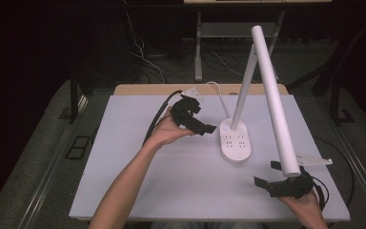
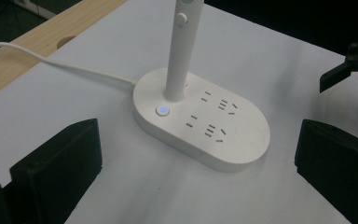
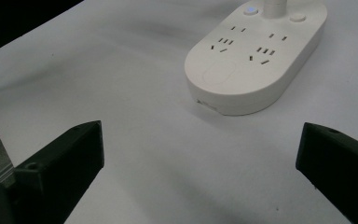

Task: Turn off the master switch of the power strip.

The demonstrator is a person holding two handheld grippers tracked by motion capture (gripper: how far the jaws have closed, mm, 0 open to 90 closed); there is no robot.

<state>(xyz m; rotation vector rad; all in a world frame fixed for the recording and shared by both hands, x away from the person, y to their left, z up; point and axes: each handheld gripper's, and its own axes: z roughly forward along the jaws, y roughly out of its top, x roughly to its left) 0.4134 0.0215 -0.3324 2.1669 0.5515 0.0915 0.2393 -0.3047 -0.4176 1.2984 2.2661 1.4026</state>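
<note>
— Where does the lamp [image 1: 236,143] stand? Mid-table, its lit button [image 2: 162,110] facing the left gripper [image 1: 201,125], which hovers just beside the base, jaws wide, holding nothing.

— And the right gripper [image 1: 267,177]? Nearer the person than the base, equally spread and empty. The base looks heavy and smooth, probably slippery; the stiff stem [image 2: 181,51] seems the surer hold.

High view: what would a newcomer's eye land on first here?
The white desk lamp at the middle of the table, its long head slanting toward the near right corner. Its oval base carries sockets and a lit blue button. An open gripper sits either side: left gripper, right gripper.
</note>
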